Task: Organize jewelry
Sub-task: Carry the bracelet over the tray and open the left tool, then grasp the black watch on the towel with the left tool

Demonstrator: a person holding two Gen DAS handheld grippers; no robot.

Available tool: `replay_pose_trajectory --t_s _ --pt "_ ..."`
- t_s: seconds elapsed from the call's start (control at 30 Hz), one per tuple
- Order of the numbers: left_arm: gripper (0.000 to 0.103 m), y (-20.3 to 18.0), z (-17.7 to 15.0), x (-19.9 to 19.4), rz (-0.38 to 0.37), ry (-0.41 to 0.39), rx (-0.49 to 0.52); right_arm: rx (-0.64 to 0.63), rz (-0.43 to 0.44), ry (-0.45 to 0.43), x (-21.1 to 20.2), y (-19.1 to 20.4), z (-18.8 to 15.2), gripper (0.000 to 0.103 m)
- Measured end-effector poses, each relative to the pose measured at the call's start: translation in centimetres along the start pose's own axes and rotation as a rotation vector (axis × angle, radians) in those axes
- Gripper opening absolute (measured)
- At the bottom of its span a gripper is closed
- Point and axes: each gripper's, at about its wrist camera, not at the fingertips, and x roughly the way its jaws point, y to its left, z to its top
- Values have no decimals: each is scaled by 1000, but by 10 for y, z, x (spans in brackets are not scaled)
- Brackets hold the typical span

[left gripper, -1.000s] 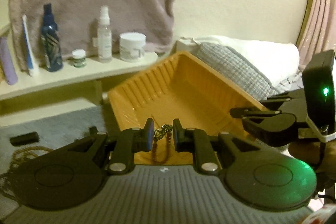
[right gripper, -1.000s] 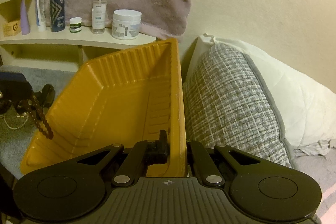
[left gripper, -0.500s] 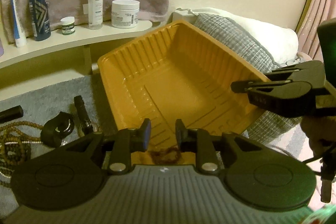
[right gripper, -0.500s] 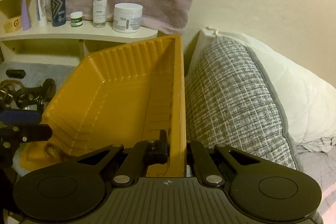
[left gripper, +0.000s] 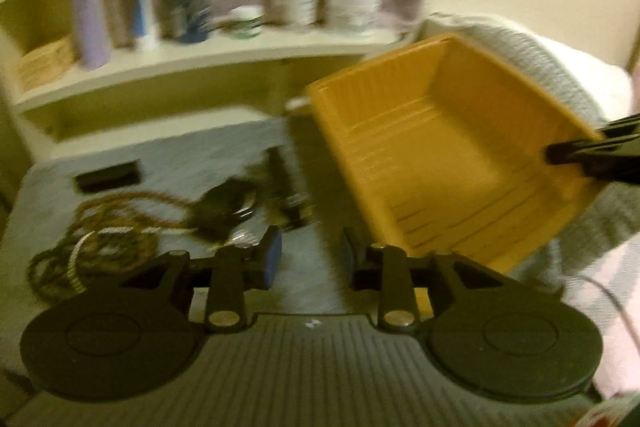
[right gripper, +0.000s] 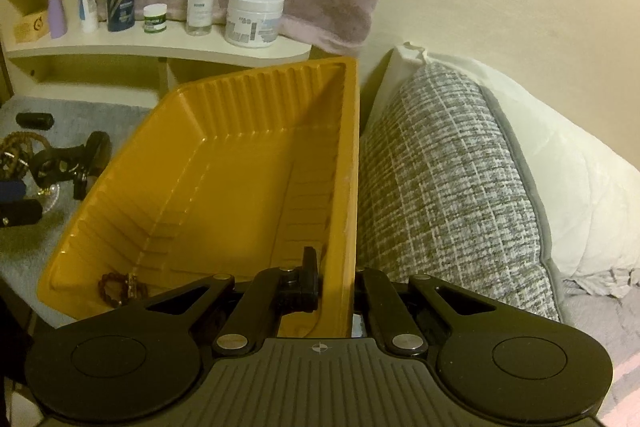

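No label on the shelf bottles can be read. The ribbed orange plastic tray [right gripper: 224, 163] holds one brown bead bracelet [right gripper: 116, 287]. The right gripper [right gripper: 336, 283] pinches the tray wall. The left gripper [left gripper: 310, 259] stands open, holding nothing, over the grey mat [left gripper: 168, 155].

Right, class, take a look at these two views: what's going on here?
The right gripper is shut on the rim of the yellow tray, holding it tilted. One beaded bracelet lies inside. The left gripper is open and empty, facing the necklaces on the grey cloth.
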Motion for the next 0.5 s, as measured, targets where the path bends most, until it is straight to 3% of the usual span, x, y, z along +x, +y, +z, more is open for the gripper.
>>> replay_pose_trajectory --t_s 0.23,0.5 --pt "36 29 -7 12 134 -13 14 -5 0 15 2 -1 -1 3" --pt "37 37 -3 39 156 -13 79 -7 -5 18 4 -1 1 3"
